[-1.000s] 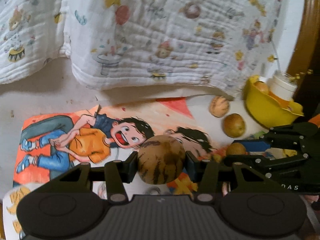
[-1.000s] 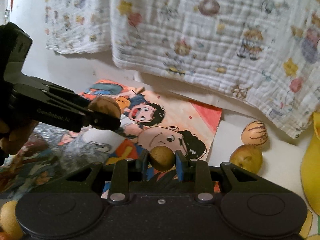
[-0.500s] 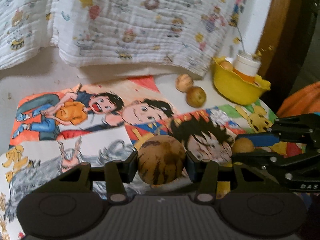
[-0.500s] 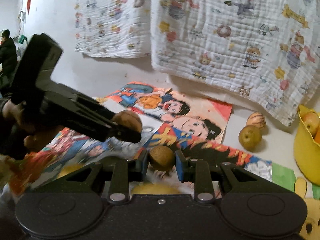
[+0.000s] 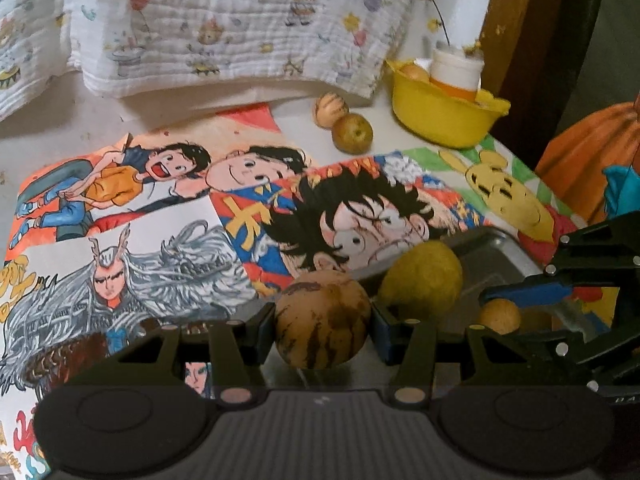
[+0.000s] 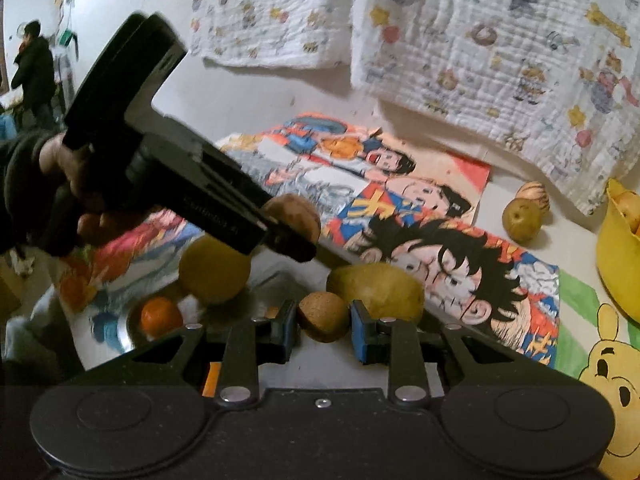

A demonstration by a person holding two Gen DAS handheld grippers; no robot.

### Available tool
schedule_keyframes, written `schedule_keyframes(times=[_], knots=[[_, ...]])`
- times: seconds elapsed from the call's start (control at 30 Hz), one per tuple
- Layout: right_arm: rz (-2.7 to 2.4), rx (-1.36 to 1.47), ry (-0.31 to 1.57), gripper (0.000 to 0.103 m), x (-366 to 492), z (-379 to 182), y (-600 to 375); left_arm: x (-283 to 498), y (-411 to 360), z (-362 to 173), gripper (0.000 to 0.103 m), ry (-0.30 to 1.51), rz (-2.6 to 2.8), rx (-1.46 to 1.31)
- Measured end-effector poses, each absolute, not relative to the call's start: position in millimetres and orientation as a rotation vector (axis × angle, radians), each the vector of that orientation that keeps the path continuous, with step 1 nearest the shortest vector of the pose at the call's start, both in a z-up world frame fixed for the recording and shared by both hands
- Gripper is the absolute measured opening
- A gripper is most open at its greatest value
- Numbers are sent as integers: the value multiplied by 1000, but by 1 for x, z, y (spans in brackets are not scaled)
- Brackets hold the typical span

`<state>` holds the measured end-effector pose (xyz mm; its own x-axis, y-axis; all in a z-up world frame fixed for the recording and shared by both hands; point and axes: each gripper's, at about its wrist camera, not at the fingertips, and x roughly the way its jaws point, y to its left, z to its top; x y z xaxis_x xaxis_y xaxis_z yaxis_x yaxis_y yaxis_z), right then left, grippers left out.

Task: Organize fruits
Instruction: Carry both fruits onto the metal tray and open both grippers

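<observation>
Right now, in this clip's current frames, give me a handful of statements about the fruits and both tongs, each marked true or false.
1. The left tongs grip a round tan fruit with dark stripes. True.
2. The right tongs are empty. False: they hold a small round brown fruit.
3. An orange citrus fruit lies in the shiny metal tray. True.
4. The yellow plastic bowl is empty. False: a fruit and a white jar sit in it.
</observation>
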<state>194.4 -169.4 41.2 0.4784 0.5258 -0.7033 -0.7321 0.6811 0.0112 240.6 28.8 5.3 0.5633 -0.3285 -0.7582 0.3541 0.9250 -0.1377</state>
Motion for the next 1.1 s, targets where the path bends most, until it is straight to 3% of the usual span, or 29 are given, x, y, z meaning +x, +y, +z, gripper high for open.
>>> schedule_keyframes(times=[0.43,1.1], knots=[[800,-377,846,30,204,15,-158,248,22,-7,53,995,-376,68],[795,-388,887,31,214,3,-151,255,15,-12,54,1022,-359,112]])
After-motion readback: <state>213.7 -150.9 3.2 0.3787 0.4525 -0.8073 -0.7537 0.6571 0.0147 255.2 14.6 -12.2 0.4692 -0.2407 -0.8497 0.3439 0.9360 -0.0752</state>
